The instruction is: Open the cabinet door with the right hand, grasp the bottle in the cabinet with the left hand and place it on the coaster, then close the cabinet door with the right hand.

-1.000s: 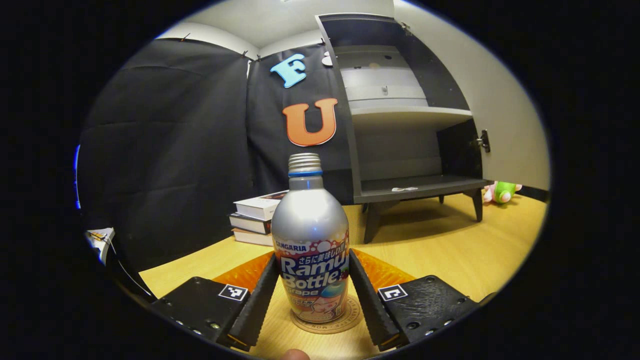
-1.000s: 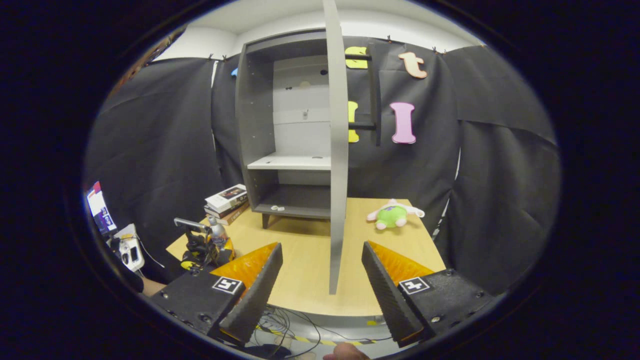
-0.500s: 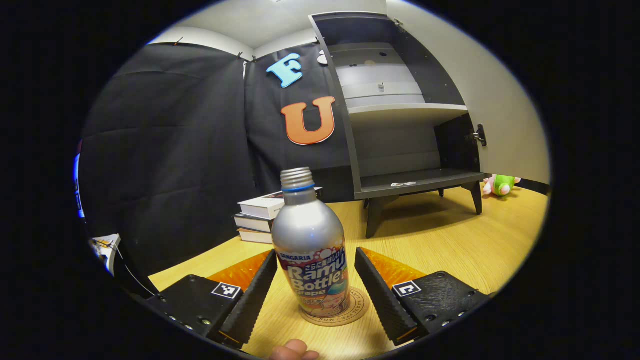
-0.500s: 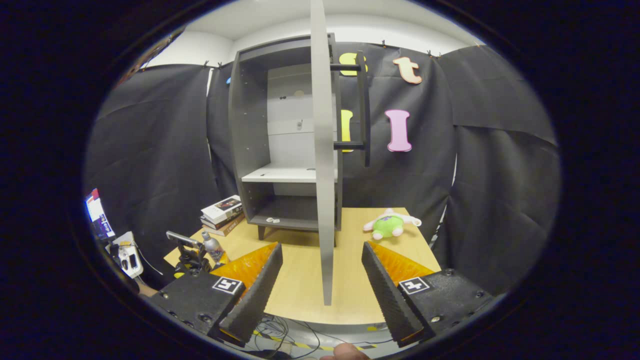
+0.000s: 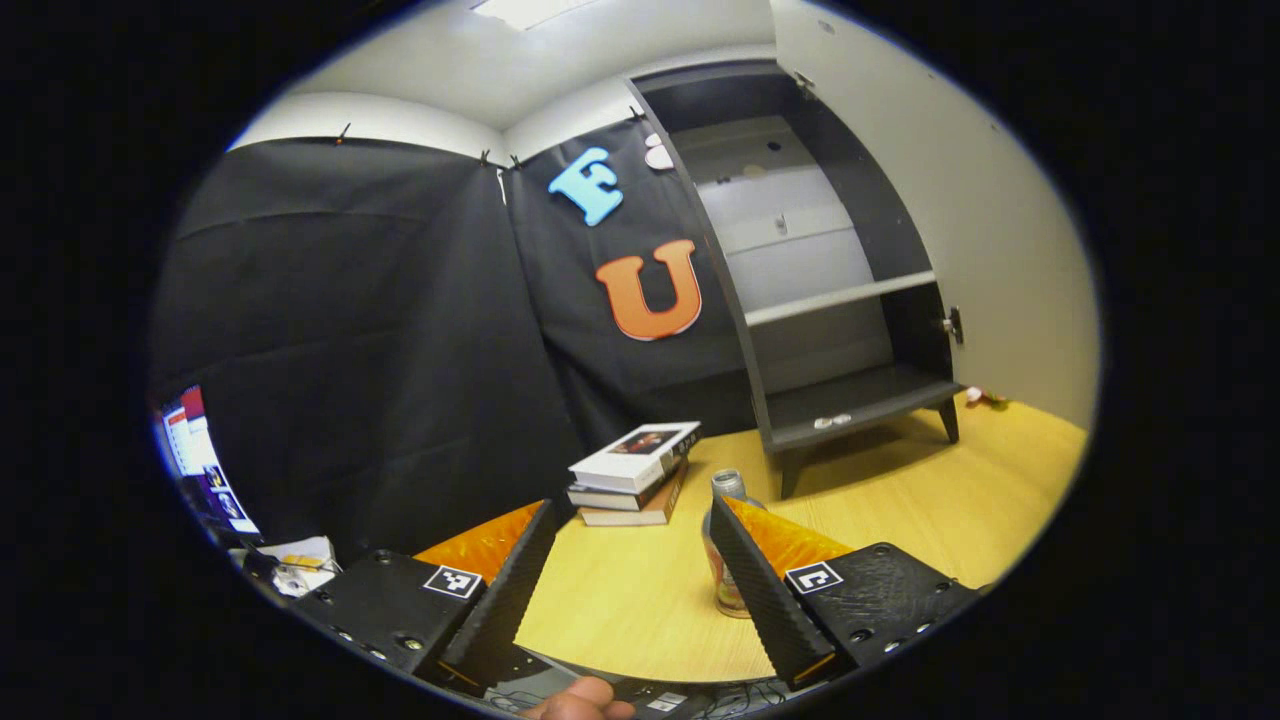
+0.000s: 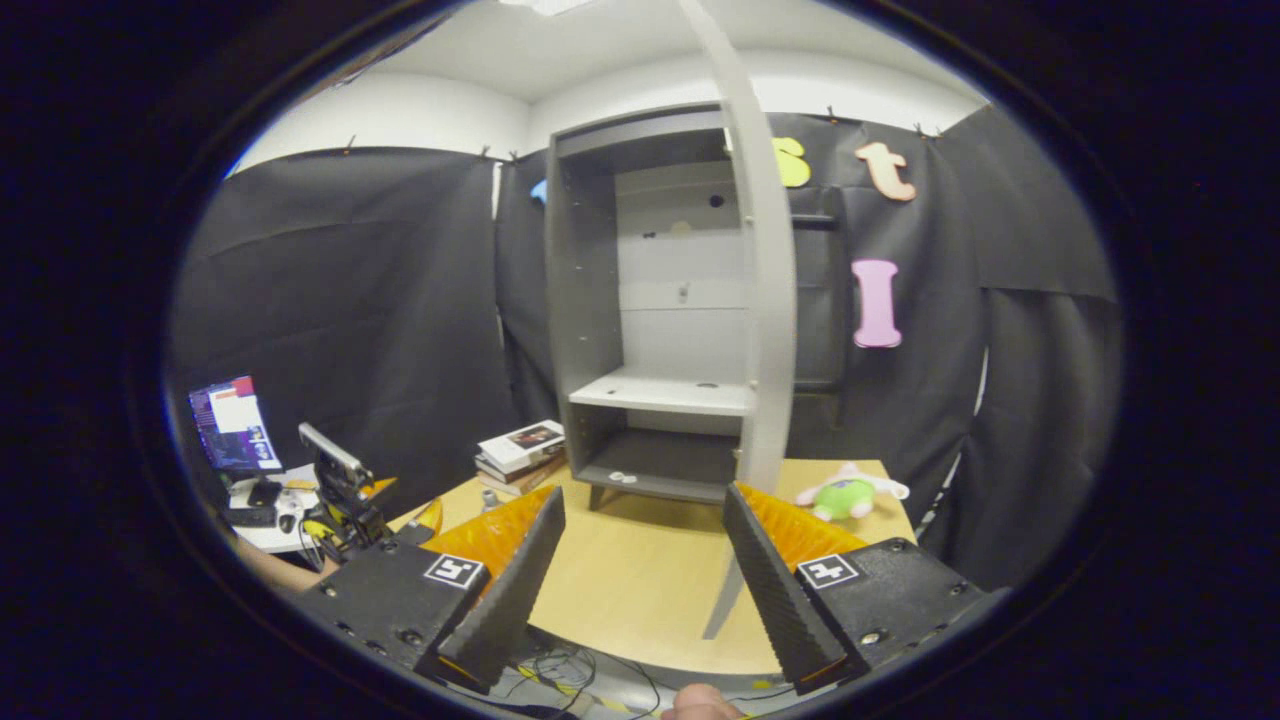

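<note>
The bottle (image 5: 727, 545) stands upright on the wooden table (image 5: 940, 510), at about five o'clock in the left gripper view, partly hidden behind one finger of the left gripper (image 5: 632, 580); the coaster under it cannot be made out. That gripper is spread wide with nothing between its fingers, the bottle apart from them. A stack of books (image 5: 632, 472) lies just beyond the bottle, toward eleven o'clock of it. The cabinet (image 5: 830, 300) stands farther back at two o'clock, its door (image 5: 950, 200) swung open. In the right gripper view the right gripper (image 6: 640, 590) is also wide open and empty, the door's edge (image 6: 765, 300) at twelve o'clock, and a plush toy (image 6: 848, 492) at three o'clock on the table.
</note>
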The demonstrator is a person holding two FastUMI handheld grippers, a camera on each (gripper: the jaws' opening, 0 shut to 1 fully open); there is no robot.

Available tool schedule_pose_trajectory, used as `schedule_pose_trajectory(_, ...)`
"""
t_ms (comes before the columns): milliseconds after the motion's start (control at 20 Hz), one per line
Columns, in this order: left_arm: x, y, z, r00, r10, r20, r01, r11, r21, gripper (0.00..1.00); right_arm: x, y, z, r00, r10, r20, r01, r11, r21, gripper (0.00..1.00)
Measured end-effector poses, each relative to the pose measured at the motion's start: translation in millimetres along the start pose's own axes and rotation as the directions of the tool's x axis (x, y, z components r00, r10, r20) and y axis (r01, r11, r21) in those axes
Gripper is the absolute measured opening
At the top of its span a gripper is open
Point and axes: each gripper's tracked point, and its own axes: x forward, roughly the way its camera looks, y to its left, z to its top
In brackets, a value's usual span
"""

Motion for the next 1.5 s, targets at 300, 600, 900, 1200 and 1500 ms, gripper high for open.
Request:
schedule_pose_trajectory(300, -14.7, -4.3, 117.2, 0.992, -0.067, 0.111, 0.074, 0.995, -0.060, 0.94, -14.2, -50.7, 21.6, 0.980, -0.160, 0.115, 0.148, 0.983, 0.107, 1.00)
schedule_pose_trajectory(600, -0.5, -59.8, 147.6, 0.961, -0.249, 0.122, 0.265, 0.954, -0.138, 0.94, 10.6, -38.4, 33.9, 0.995, -0.092, 0.039, 0.080, 0.964, 0.252, 1.00)
schedule_pose_trajectory(900, 44.2, -85.8, 147.7, 0.934, -0.331, 0.131, 0.349, 0.923, -0.160, 0.95, 37.2, 17.9, 29.8, 0.999, -0.041, 0.032, 0.036, 0.988, 0.150, 1.00)
schedule_pose_trajectory(1200, 78.2, -67.3, 142.4, 0.947, -0.294, 0.130, 0.315, 0.929, -0.194, 0.95, 66.5, 51.4, 37.4, 0.999, -0.016, 0.051, 0.008, 0.988, 0.155, 1.00)
schedule_pose_trajectory(1500, 103.1, -46.1, 113.4, 0.970, -0.237, 0.046, 0.240, 0.924, -0.297, 0.95, 78.9, 59.1, 39.8, 0.999, -0.003, 0.034, -0.002, 0.986, 0.169, 1.00)
